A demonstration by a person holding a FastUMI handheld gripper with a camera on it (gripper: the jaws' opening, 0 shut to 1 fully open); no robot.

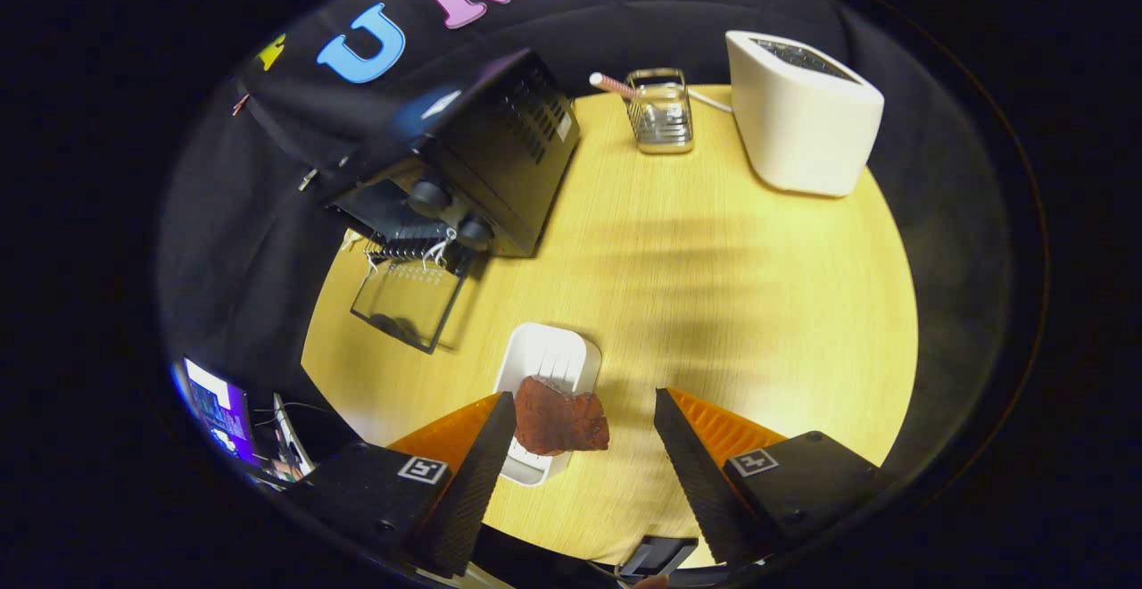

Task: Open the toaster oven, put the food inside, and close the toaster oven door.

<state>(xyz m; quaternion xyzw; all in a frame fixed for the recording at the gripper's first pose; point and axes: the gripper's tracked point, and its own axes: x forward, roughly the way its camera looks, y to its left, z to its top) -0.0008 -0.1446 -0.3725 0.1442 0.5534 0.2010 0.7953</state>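
My gripper (584,424) hangs above the table (714,303) with its fingers spread wide, gripping nothing. Between the fingers, nearer the left one, lies the food (559,419) (a reddish-brown slab, its edge close by that finger; whether they touch I cannot tell). It rests on the near end of a white tray (549,366), which I take as my landmark. Beyond the tray and to its left, the toaster oven's glass door (406,303) lies folded down flat toward the tabletop, and behind the door stands the black toaster oven (482,161) itself, its mouth open and two knobs (451,214) at the front. Well beyond the tray, straight ahead, a small clear holder (662,116) sits by the table's far edge with a striped straw (611,83) in it. To the right of that holder stands a white toaster (803,111).
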